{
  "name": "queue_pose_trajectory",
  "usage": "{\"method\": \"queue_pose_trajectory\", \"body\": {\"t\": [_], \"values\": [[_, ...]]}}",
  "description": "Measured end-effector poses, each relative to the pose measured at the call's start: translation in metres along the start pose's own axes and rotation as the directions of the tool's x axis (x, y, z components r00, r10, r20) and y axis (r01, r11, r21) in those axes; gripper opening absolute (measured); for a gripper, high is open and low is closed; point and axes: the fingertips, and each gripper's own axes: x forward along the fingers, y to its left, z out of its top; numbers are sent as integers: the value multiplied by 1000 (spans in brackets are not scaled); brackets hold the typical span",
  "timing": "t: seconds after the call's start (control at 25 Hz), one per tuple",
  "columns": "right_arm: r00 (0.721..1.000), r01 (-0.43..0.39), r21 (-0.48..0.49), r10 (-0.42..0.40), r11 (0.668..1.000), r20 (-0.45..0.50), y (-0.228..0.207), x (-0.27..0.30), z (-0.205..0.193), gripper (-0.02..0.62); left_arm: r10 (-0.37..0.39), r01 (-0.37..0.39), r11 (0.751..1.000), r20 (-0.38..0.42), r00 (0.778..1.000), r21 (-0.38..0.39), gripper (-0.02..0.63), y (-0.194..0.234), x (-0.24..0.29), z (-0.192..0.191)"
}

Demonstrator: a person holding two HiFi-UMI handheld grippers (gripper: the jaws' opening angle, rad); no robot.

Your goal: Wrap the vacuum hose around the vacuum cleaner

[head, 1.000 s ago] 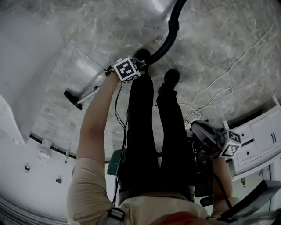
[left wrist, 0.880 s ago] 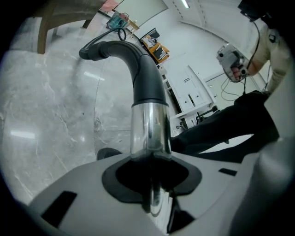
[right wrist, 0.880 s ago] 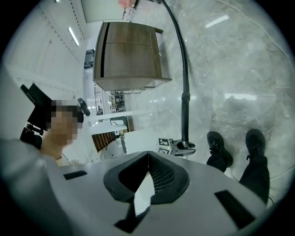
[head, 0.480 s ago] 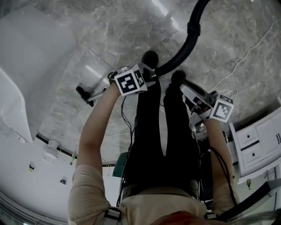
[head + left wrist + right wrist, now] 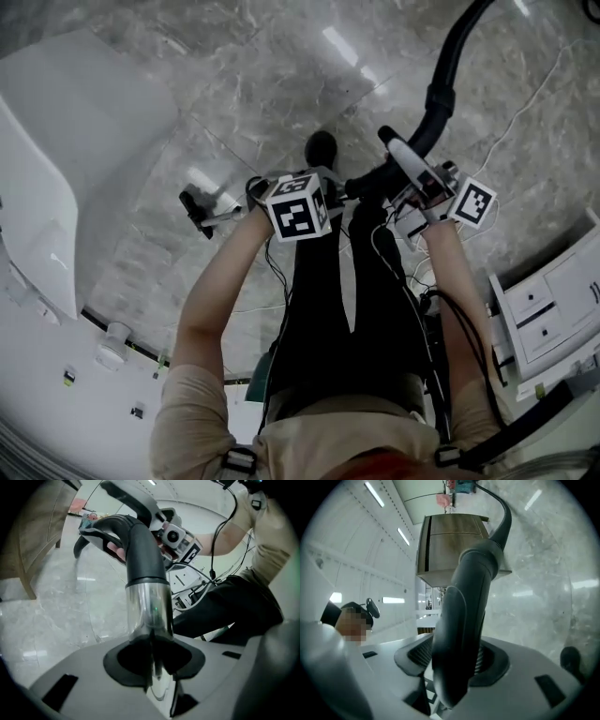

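Black vacuum hose (image 5: pixel 441 94) arcs from the top right of the head view down to its curved handle (image 5: pixel 473 583), which joins the chrome tube (image 5: pixel 147 611) in front of the person's legs (image 5: pixel 319 281), above the marble floor (image 5: pixel 234 94); the vacuum cleaner itself I cannot make out in any view; the left gripper (image 5: pixel 152 667) holds the chrome tube, its fingers (image 5: pixel 124 663) narrow and clamped on the metal; the right gripper (image 5: pixel 454 667) has the handle standing between fingers (image 5: pixel 417 654) that have just been opening and stand wide, with no firm press on the plastic that I can see; the step in hand looks like taking the handle with the right so that the hose can be led round the machine; to do it well, the right should close squarely on the thick of the handle before any pull, the left should hold the tube steady so the joint does not twist, and the hose should swing in a loose loop, clear of the legs; both forearms (image 5: pixel 225 291) reach forward, close together; the left gripper tilts downward, its marker cube (image 5: pixel 300 208) facing up; the right lies about level, just beside it
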Motion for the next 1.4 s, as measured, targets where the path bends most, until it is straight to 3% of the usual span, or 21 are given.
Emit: {"method": "queue_pose_trajectory", "body": {"t": [0.04,0.08,0.48,0.64,0.8,0.92,1.0,1.12,1.24,1.4], "values": [[1000,-7,-21,7,1000,6,11,0,0,167,7,-7,1000,-3,1000,12,121,-7,-4,4],[1000,-4,-48,4,999,6,22,-1,-2,114,15,-15,1000,-5,1000,21,121,-13,-10,8],[998,67,-136,-64,988,21,96,16,-2,110,30,-26,994,-42,999,108,121,-40,-62,32],[993,118,-164,-116,979,24,126,21,0,110,104,-101,989,-14,995,108,121,-49,-90,47],[985,173,-249,-160,953,71,159,12,35,110,202,-207,969,48,978,134,139,-33,-111,88],[989,147,-267,-132,953,71,192,25,39,110,314,-317,938,48,948,139,259,-31,-140,92],[988,152,-276,-138,949,71,205,32,39,110,381,-383,917,44,924,110,298,-31,-163,84],[981,189,-290,-169,938,94,218,28,45,110,464,-467,882,59,884,56,305,-39,-197,72],[976,215,-312,-192,926,101,228,29,52,110,539,-536,842,106,836,-57,305,-53,-236,59],[968,247,-330,-221,911,116,245,30,62,110,604,-573,796,188,775,-195,305,-80,-278,56]]}}
